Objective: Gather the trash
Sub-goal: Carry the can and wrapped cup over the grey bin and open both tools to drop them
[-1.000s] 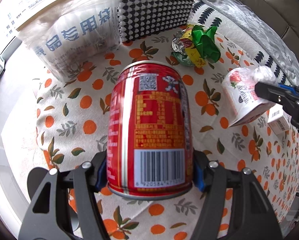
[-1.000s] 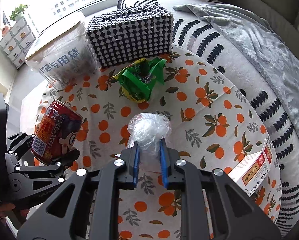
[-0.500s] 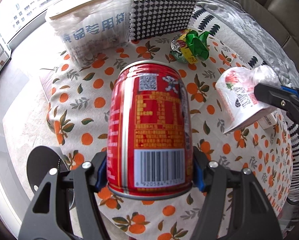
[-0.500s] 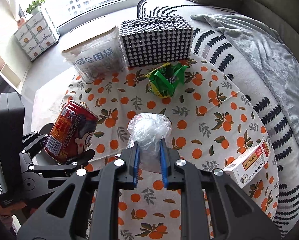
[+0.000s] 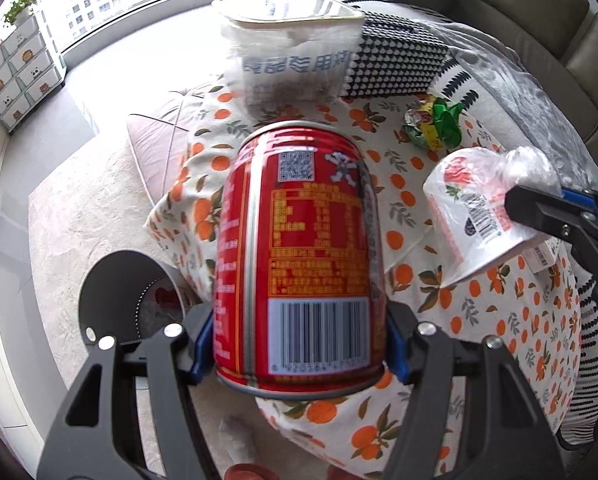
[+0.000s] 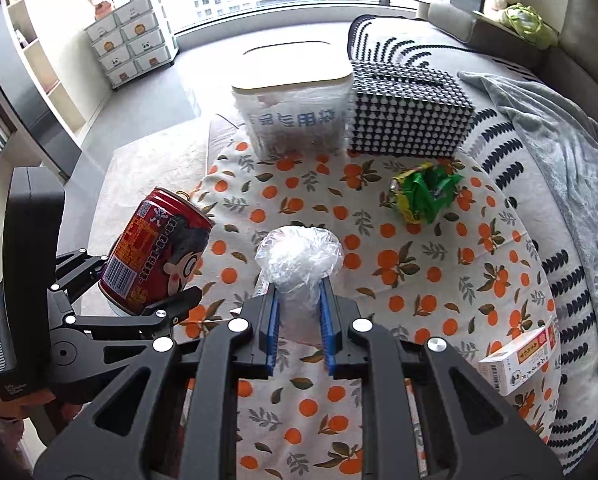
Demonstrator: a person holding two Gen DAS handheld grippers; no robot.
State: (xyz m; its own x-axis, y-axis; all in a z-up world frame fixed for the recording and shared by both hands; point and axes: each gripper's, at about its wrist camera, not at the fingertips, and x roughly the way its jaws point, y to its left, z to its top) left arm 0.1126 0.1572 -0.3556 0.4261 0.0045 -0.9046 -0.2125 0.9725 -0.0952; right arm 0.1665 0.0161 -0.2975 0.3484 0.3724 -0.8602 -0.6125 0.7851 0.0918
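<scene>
As both loads are lifted clear of the table [image 6: 439, 280] | red can [image 5: 299, 256] gripped in left claw [image 5: 299, 344], now carried out past the cloth edge | grey bin [image 5: 127, 292] revealed below-left of it | wrapped cup [image 6: 299, 258] clamped in right claw [image 6: 299, 332] | drop judged next.

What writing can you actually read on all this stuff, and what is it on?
"食品专用袋", in blue on the clear plastic bag.
On the red can: a QR code and a barcode; digits and fine print blurred.
On the plastic-wrapped cup: black print, unreadable.
On the small box: red characters, too small.
</scene>
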